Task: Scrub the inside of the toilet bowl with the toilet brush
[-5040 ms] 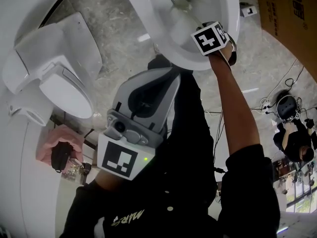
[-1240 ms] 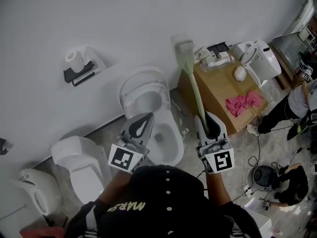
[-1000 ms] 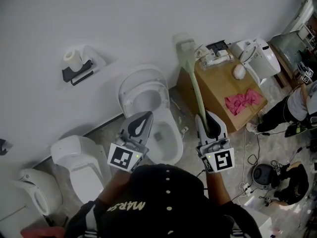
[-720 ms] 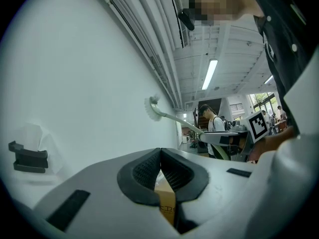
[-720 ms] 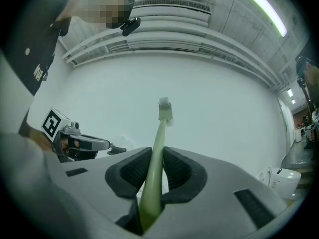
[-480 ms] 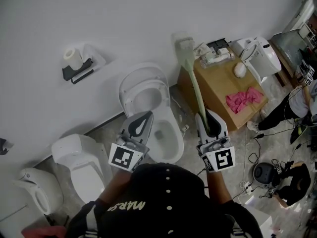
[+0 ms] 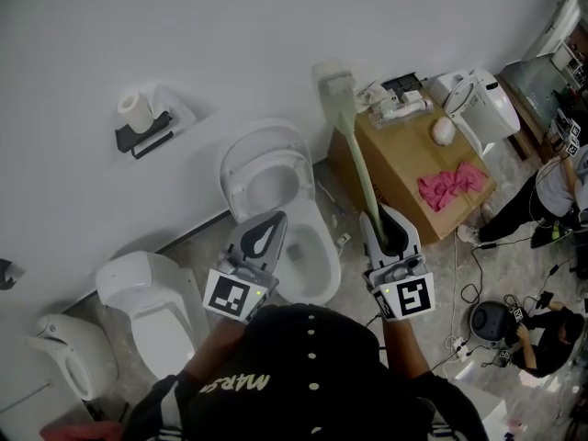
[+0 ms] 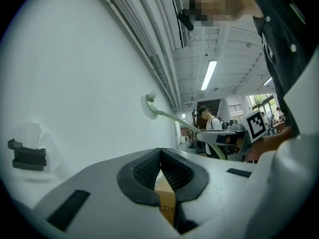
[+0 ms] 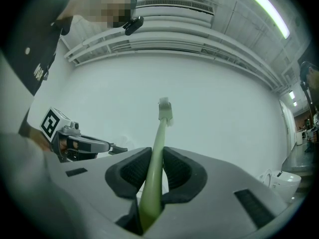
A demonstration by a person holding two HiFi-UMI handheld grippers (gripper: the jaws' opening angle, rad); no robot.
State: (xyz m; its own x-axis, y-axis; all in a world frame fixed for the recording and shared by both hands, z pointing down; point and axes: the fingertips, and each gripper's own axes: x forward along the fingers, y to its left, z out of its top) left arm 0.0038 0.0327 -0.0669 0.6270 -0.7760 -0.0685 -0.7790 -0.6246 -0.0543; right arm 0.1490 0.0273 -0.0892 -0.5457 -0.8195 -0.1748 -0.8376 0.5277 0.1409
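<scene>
Right gripper point(image 7: 382, 220) clamps toilet brush point(image 7: 355, 147); cardboard box point(image 8: 164, 197) shows "16"

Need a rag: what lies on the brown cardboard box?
A crumpled pink cloth, a white rounded lump and white packets. The pale green toilet brush hides that box along its left edge.

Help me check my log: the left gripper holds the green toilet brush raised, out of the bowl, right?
No: the right gripper, not the left, holds the green toilet brush raised, out of the bowl; the right gripper view shows it.
</scene>
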